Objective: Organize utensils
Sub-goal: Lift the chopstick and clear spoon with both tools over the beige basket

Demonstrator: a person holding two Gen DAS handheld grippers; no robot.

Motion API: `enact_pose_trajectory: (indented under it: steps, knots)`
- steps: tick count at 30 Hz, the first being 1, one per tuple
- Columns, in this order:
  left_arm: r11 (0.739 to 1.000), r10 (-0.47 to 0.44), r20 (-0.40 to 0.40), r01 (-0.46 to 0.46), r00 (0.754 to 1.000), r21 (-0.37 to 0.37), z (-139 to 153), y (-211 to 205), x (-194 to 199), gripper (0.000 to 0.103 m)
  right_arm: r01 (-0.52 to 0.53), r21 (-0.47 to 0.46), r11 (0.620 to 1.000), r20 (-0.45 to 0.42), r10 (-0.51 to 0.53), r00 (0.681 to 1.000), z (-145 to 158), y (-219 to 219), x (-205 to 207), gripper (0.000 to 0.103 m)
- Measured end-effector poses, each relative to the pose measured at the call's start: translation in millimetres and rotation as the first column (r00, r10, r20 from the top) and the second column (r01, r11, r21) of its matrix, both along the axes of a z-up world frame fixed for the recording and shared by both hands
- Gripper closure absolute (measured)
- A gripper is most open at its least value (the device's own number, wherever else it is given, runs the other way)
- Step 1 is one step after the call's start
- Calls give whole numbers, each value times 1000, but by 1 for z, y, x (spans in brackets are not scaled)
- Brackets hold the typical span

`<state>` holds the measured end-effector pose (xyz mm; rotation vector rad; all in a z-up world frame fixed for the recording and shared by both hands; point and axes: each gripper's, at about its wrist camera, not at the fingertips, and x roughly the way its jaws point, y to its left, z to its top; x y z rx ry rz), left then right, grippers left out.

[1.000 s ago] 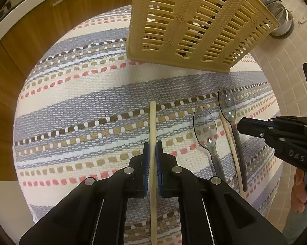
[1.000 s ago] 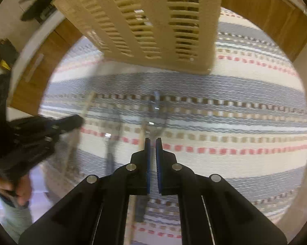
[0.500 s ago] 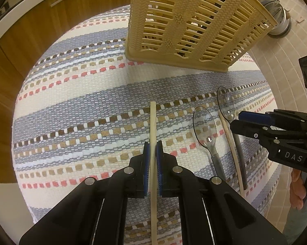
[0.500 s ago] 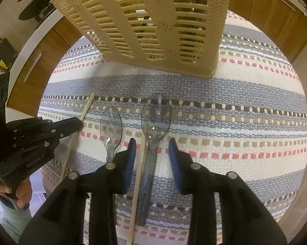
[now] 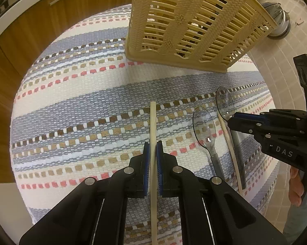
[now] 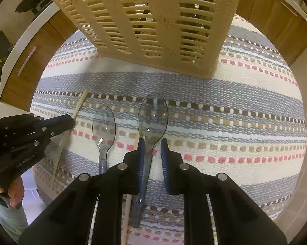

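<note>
**Two grippers over the utensils on a striped mat**

The left gripper (image 5: pixel 153 153) had its jaws closed on a pale chopstick (image 5: pixel 152 122), the blue pads pressed against both sides of the stick; the chopstick ran straight away from the camera, its far end over the striped woven mat (image 5: pixel 82 106); whether that end touched the mat could not be told.

The right gripper (image 6: pixel 152 153) stood with its jaws partly open, one on each side of the neck of the larger clear spoon (image 6: pixel 152 116); the left pad lay close against the grey handle, the right pad stood apart from it, so nothing was gripped; the spoon lay flat on the mat, bowl toward the far side.

Just left of it lay a smaller clear spoon (image 6: pixel 103 124), also bowl-far, handle near; a second chopstick (image 6: pixel 127 218) lay along the mat beside the larger spoon's handle, between the two spoons, mostly hidden under the right gripper.

At the far side of the mat stood a cream slatted basket (image 5: pixel 194 22), its base on the mat, well apart from the spoons; dark shapes showed through its slats, too unclear to name.

Wooden cabinet fronts (image 5: pixel 31 30) ran behind the mat; a metal bin (image 5: pixel 277 20) stood on the tiled floor at the far right.
</note>
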<state>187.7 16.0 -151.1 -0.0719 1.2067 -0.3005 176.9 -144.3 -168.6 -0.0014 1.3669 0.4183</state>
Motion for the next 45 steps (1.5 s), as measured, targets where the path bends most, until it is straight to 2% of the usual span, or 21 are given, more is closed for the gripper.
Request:
enact_pose_trajectory:
  steps: [3,9,11,16,19,20,21,22,23,25,28,32,36,38,41,45]
  knots:
    - [1000,0,1,0,1000,0,0,2,1,97,0,-9,1000,-23,0,1000,-2,3,2,89]
    - [1000,5,-19,-5,1000,-3,1,2,4,97,-4,-69,998,-17,3,1000,-4,16,5,89]
    - [1000,-6,-37,6,999,0,2,0,7,93,-22,-81,996,-9,21,1000,-4,20,4,89]
    - [998,-38,-54,40,998,42,4,-8,12,93,-42,-49,998,-28,40,999,-5,13,4,89]
    - [997,-38,-48,41,998,71,4,-16,13,94,-58,-84,995,-4,58,998,-4,20,3,89]
    - [995,-36,-36,39,999,94,5,-21,11,98,-60,-97,994,7,61,998,-3,23,0,89]
    - [992,-33,-17,35,999,119,5,-25,9,99,-61,-109,992,21,64,998,-3,28,-2,89]
    - [992,-29,-7,30,1000,124,3,-28,6,99,-57,-107,993,31,61,998,-2,30,-4,91]
    - [992,-27,3,26,1000,126,3,-29,4,99,-57,-94,994,36,61,998,-2,31,-6,98]
    - [996,-7,38,3,999,93,6,-28,2,99,-60,-45,997,54,62,997,2,32,-14,102]
    - [999,36,88,-38,995,23,13,-22,-3,99,-45,-20,999,122,47,991,16,22,-23,102]
    - [996,72,184,-61,980,-64,39,-16,-13,99,-31,86,996,196,14,980,42,7,-39,101]
    - [987,103,307,-60,946,-146,78,-10,-28,99,-37,193,981,282,-19,959,75,-16,-54,101]
    - [982,128,391,-61,911,-180,105,-10,-34,99,-52,249,967,358,-42,933,101,-21,-62,101]
    - [968,178,503,-59,846,-245,145,-9,-39,99,-70,324,944,457,-91,885,135,-29,-67,101]
    - [958,226,620,-57,751,-281,183,-9,-37,99,-76,392,917,581,-183,793,177,-39,-62,101]
